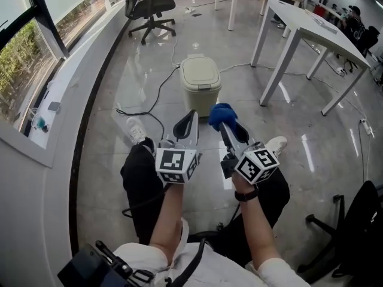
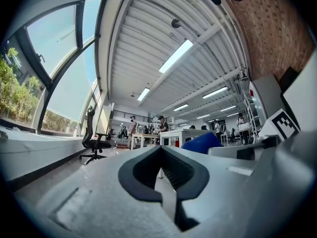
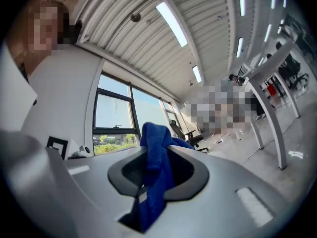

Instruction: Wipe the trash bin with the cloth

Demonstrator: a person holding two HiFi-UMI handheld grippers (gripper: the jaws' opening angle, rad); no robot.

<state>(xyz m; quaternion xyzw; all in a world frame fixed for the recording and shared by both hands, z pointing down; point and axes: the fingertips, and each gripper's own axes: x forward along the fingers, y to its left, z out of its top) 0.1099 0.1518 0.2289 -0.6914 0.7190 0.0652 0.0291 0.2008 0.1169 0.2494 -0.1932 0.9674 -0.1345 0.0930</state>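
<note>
The right gripper (image 1: pixel 226 127) has its fingers clamped on the cloth (image 1: pixel 220 113), soft and light, with a bunched end free for wiping. The left gripper (image 1: pixel 190 119) is closed and empty. The trash bin (image 1: pixel 200 76) stands on the floor just ahead; it looks light and may slide, so steady its lid.

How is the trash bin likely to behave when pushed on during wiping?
The trash bin looks plastic and probably light. Standing free on the glossy floor, it may slide when pushed. Pressed sideways high up near its lid, it could tip.
</note>
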